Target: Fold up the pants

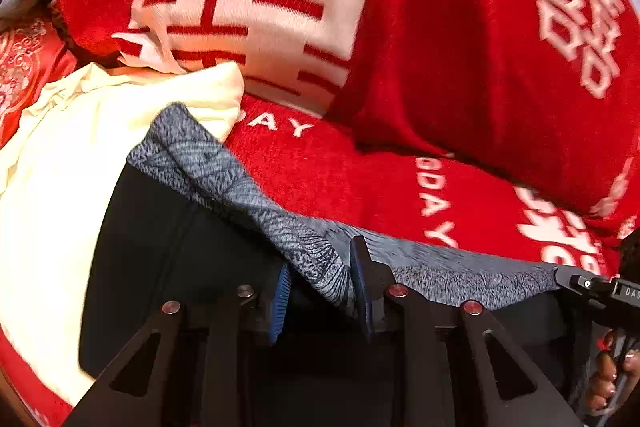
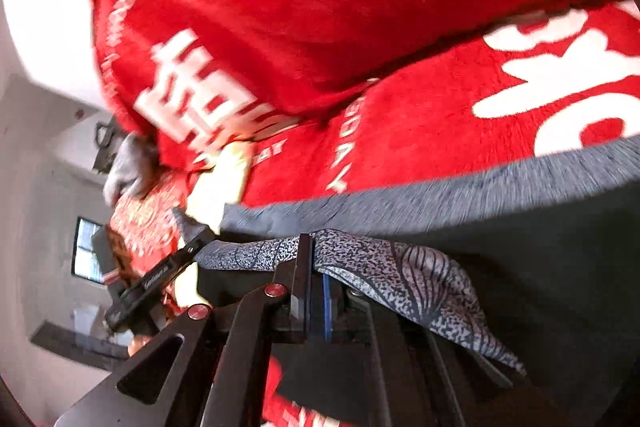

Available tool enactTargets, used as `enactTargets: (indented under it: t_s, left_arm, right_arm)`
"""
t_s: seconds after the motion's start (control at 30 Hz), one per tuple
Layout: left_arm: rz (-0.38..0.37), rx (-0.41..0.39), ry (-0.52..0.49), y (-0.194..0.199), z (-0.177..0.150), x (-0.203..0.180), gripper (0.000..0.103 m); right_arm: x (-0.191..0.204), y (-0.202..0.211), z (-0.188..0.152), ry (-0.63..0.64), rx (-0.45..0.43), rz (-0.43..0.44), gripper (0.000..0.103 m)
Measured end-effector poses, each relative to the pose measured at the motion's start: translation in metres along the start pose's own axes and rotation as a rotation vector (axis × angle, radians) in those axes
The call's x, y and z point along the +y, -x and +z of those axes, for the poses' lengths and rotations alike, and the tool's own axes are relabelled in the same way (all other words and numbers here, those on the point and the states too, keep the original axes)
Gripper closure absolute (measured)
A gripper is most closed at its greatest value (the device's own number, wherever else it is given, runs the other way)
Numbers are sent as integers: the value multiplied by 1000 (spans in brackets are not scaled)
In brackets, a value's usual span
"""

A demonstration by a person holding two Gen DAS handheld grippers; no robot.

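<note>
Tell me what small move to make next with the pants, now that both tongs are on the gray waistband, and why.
Probably lift both together and carry the waistband over the dark legs. The left tongs straddle a gray fold and the right tongs pinch it, so the edge seems held at two points, with the pants on the red blanket.

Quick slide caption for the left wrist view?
Left hand-held gripper pinching the pants' grey patterned waistband over a red blanket.

Black hand-held gripper (image 1: 322, 291), blue pads (image 1: 280, 303) (red screws).
</note>
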State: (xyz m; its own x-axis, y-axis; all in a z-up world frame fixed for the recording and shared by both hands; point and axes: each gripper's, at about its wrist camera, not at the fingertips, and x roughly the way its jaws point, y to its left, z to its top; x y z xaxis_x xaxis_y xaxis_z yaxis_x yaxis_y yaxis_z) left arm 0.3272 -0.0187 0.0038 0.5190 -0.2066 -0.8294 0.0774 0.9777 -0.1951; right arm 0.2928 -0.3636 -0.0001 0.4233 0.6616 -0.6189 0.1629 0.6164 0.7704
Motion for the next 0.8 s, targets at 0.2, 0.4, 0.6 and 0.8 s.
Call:
enactTargets:
  t_s: [0.2, 0.4, 0.6, 0.8]
  left_arm:
    - [65, 8, 30, -16, -3, 26, 41]
    - [128, -45, 9, 23, -11, 45, 41]
    - [218, 29, -83, 1, -32, 41, 40]
    - [281, 21, -161, 14, -44, 36, 34]
  right_arm:
    - [-30, -34, 17, -44, 40, -55, 99]
    - [4, -6, 3, 58, -35, -79, 75]
    - [39, -34, -18, 171, 44, -110, 72]
    - [14, -24, -11, 115, -14, -248, 72]
